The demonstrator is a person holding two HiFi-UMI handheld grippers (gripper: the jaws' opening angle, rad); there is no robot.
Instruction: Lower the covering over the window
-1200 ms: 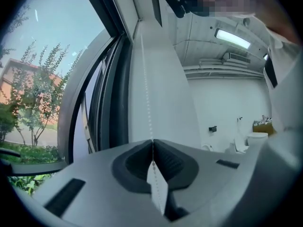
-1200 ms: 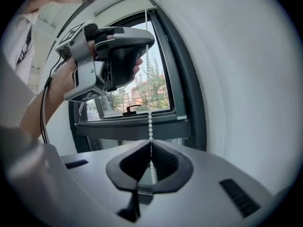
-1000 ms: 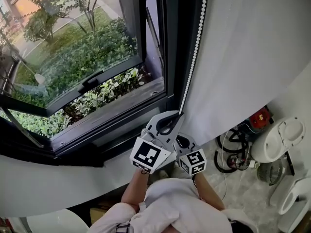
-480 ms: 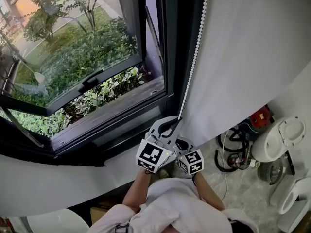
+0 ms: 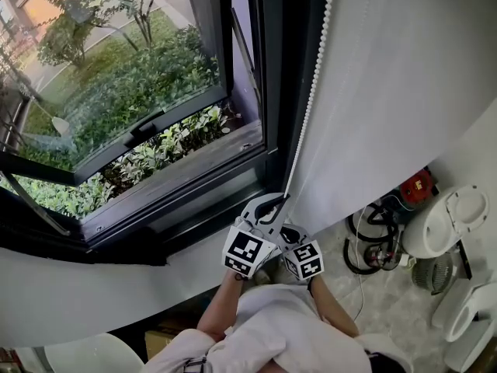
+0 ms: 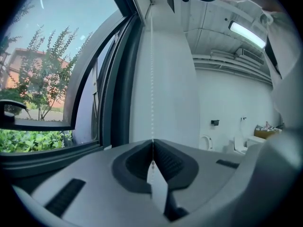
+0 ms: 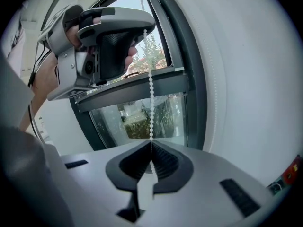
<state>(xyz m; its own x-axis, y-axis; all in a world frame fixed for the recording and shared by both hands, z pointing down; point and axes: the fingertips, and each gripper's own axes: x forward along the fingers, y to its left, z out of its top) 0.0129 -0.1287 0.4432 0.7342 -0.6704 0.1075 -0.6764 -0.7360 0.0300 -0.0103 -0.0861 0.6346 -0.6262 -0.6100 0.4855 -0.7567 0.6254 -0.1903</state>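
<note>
Clenching the left claw (image 6: 152,148) and right claw (image 7: 151,150) on the bead chain (image 5: 309,107), the person seems early on: the window (image 5: 116,92) lies uncovered beside the white roller blind (image 5: 404,76).

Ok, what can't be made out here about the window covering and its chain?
- Top end of the bead chain: cut off by the top edge in the head view, and too small to follow in the left gripper view.
- Lower edge of the covering: no view shows it clearly enough to place it.
- Lower loop of the bead chain: hidden beneath the bodies of the left gripper and the right gripper, both shut on it.
</note>
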